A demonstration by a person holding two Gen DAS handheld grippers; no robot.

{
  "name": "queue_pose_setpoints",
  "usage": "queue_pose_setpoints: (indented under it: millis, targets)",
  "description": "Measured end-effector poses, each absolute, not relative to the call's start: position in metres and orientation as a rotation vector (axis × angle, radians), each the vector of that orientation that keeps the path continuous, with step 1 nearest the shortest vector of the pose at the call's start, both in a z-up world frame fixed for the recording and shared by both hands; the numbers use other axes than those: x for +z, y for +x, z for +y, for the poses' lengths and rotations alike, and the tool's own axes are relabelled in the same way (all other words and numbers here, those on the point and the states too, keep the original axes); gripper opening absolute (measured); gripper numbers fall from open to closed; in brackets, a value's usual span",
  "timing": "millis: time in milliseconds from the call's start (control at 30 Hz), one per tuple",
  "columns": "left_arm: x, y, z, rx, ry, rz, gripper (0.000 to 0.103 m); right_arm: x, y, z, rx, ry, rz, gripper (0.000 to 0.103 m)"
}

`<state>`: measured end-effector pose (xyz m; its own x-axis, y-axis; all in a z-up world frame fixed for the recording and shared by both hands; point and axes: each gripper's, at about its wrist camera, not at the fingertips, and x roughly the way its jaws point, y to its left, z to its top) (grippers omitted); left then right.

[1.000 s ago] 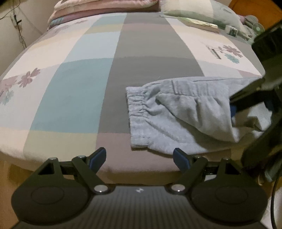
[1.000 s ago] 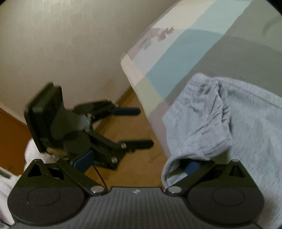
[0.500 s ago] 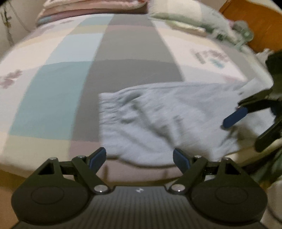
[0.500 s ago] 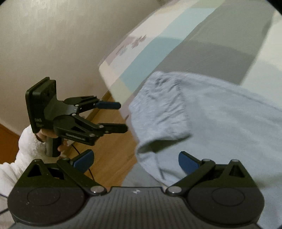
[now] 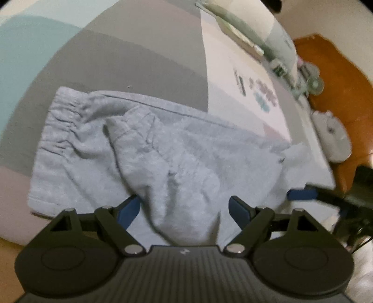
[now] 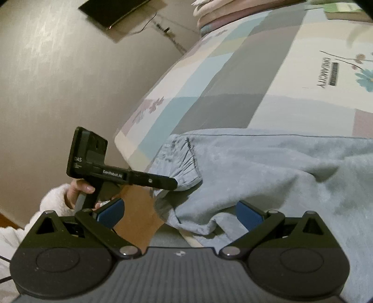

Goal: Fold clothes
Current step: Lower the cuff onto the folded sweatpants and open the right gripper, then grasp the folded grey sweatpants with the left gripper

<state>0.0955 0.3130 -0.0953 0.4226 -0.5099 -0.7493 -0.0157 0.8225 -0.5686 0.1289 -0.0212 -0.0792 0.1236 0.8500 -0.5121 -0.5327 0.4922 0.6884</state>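
Both tongs, left (image 5: 184, 208) and right (image 6: 179, 212), have closed in on the sweatpants (image 5: 163, 151), gaping wide (nothing held); a shallow pinch could slip off the bed (image 6: 233, 105).

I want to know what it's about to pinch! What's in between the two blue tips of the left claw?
In the left wrist view, a raised fold of the grey sweatpants sits between the open left claw tips.

I am working in a home bedroom: a bed with a pastel patchwork bedspread (image 6: 233, 98) fills the frame, folded blankets (image 6: 233, 14) at upper centre, beige wall (image 6: 58, 81) left, wooden floor (image 5: 338, 77) right.
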Motion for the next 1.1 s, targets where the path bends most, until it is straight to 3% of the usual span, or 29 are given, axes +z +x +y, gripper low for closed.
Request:
queue_pose_setpoints:
  millis: [133,533,600,667,700,767,833,1100]
  targets:
    - [-0.103,0.105,0.316,-0.355,-0.620,1.073,0.094,-0.083,0.127,-0.030,1.045,0.426,1.019,0.103]
    - [-0.123,0.101,0.334,-0.405,-0.859,0.985,0.092,-0.089,0.114,-0.026,1.040,0.422,1.033,0.103]
    - [-0.129,0.101,0.343,-0.409,-0.912,0.973,0.085,-0.089,0.112,-0.028,1.029,0.426,1.033,0.103]
    - [-0.134,0.098,0.350,-0.386,-0.927,0.970,0.063,-0.091,0.112,-0.030,1.017,0.433,1.037,0.103]
    - [-0.136,0.096,0.353,-0.371,-0.927,0.969,0.057,-0.093,0.111,-0.031,1.010,0.438,1.040,0.103]
    - [-0.143,0.092,0.358,-0.338,-0.930,0.968,0.029,-0.096,0.109,-0.034,0.996,0.450,1.048,0.103]
    - [-0.152,0.089,0.362,-0.310,-0.941,0.961,0.016,-0.100,0.107,-0.036,0.983,0.459,1.056,0.103]
    - [-0.141,0.088,0.353,-0.267,-0.830,0.963,0.011,-0.093,0.099,-0.051,0.950,0.460,1.022,0.103]
